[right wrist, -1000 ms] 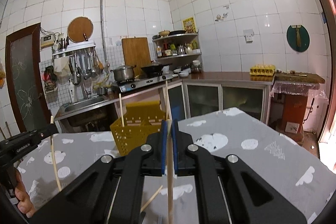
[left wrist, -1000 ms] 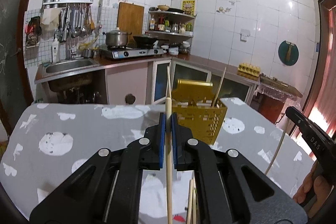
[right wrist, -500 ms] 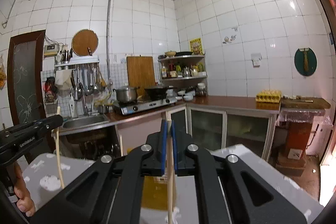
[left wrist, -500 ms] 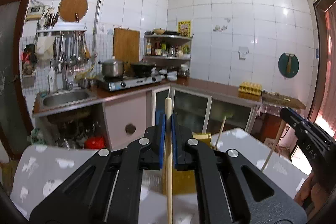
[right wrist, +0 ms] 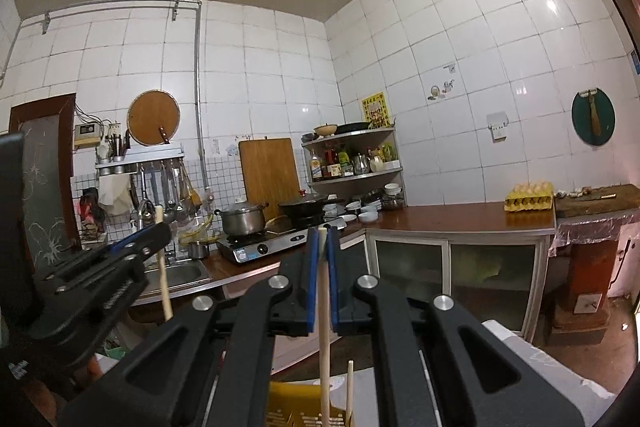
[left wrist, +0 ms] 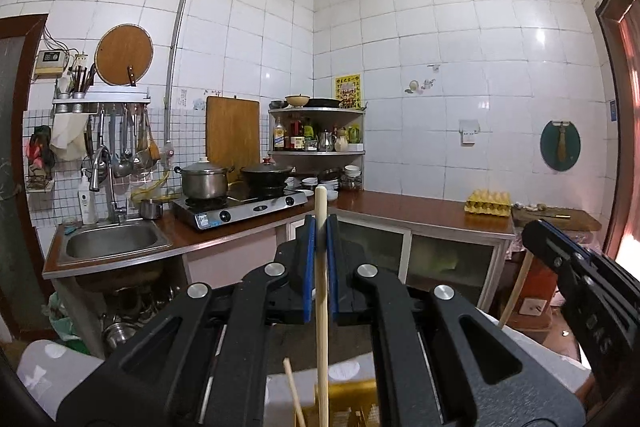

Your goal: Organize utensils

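Between the blue pads of the left tongs (left wrist: pixel 320 223) a pale wooden chopstick (left wrist: pixel 321 307) is clamped, standing upright, its top poking just above the pad tips. Right tongs (right wrist: pixel 322 237) likewise clamped on a second chopstick (right wrist: pixel 324 327), also upright, top end level with the pad tips. Both sticks run down toward a yellow slotted basket (right wrist: pixel 296 409) at the bottom edge of each wrist view; whether their lower ends are inside it or above it, cannot tell. One more loose chopstick (left wrist: pixel 294 393) leans at the basket in the left view, another thin one (right wrist: pixel 350 391) stands beside the held stick in the right view. Basket sits on a grey-white patterned cloth (left wrist: pixel 48 363), mostly hidden by the tong bodies. Each tool shows in the other's view: right tongs at far right with its stick hanging below, left tongs at far left with its stick. Background: kitchen counter (left wrist: pixel 420 211) with gas stove (left wrist: pixel 240 209), steel pot (left wrist: pixel 204 181), sink (left wrist: pixel 112 241), egg tray (left wrist: pixel 489 202).
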### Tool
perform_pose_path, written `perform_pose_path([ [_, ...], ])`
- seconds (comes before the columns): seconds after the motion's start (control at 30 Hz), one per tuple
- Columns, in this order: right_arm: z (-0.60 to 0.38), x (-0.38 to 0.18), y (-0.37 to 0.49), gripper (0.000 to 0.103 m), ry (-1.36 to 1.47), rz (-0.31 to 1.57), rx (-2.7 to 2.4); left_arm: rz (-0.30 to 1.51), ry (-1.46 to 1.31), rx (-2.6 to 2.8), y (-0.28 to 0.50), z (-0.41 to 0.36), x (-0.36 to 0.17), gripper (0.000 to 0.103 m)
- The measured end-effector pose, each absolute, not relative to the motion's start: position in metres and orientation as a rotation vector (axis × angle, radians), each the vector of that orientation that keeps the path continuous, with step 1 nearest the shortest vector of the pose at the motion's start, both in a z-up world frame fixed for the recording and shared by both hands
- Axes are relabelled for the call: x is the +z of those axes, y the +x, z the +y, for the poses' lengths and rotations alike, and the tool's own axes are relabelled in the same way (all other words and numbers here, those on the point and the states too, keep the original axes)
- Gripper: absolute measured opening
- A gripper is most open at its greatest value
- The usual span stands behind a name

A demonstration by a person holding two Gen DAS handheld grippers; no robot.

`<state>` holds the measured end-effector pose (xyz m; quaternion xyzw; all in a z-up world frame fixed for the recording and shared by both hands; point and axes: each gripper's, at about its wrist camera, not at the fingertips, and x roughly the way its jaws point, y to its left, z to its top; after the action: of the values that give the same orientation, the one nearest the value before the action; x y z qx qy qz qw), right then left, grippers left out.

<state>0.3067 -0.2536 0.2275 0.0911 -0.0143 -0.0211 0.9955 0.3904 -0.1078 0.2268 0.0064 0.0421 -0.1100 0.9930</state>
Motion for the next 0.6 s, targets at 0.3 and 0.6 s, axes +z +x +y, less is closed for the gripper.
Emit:
perform_pose_path([
  [0.3, -0.268, 0.164, 0.351, 0.005, 0.187, 0.069, -0.063, 0.240, -0.018, -0.207, 0.445, -0.106, 0.143, 0.004],
  [0.6, -0.268, 0.133, 0.345, 0.007, 0.169, 0.226, -0.050, 0.344, -0.041, -0.176, 0.429, -0.070, 0.118, 0.018],
])
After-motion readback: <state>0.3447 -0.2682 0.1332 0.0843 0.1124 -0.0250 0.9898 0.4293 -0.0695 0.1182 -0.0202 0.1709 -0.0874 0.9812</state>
